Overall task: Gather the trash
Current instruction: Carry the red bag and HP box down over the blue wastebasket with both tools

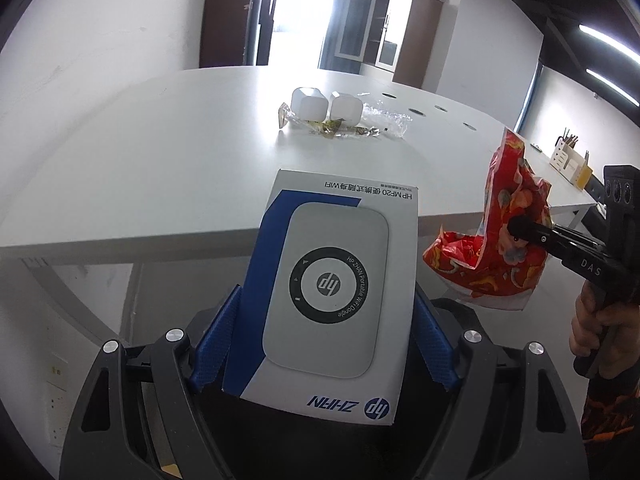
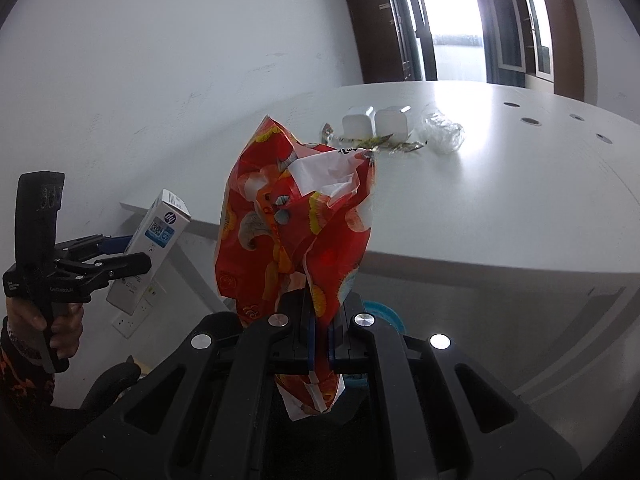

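Observation:
My left gripper (image 1: 326,336) is shut on a white and blue HP box (image 1: 328,288), with its blue pads pressing the box's two sides. From the right wrist view the same box (image 2: 152,248) is tilted in the left gripper (image 2: 128,256), off the table's near corner. My right gripper (image 2: 320,332) is shut on a crumpled red snack bag (image 2: 296,220), which stands up in front of it. That bag (image 1: 500,220) shows at the right of the left wrist view. On the table lie two white cups (image 1: 308,104), foil wrappers (image 1: 332,130) and clear plastic (image 1: 384,116).
The white table (image 1: 160,168) has round cable holes along its right side. A desk organizer (image 1: 568,160) stands far right. A blue round object (image 2: 384,312) shows low behind the right gripper. Cabinets and a bright doorway are beyond the table.

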A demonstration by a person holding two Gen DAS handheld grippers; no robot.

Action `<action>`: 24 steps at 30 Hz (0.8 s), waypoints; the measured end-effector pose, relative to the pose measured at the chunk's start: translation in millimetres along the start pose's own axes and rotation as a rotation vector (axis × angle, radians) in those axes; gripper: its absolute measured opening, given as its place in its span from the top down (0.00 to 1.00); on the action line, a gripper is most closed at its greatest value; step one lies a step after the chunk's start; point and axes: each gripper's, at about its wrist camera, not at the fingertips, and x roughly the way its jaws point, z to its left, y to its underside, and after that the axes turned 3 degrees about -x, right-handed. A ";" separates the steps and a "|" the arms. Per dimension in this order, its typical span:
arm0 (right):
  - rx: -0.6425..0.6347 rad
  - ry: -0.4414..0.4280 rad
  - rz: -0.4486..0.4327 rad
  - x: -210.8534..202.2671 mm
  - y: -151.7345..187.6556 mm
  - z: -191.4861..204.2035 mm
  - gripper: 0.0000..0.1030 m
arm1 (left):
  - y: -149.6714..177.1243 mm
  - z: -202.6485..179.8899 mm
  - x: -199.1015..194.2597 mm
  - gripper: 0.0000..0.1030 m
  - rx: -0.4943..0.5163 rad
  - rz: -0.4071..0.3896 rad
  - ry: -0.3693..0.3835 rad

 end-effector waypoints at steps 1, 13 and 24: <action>-0.005 -0.004 0.012 3.4 4.7 2.3 0.97 | 5.3 -1.2 2.7 0.23 -0.002 0.007 0.004; 0.034 0.006 0.183 72.9 73.4 5.0 0.97 | 48.9 19.2 75.3 0.23 -0.098 0.138 0.002; 0.100 0.043 0.347 146.0 122.0 -26.3 0.97 | 60.8 41.0 172.1 0.23 -0.157 0.245 -0.044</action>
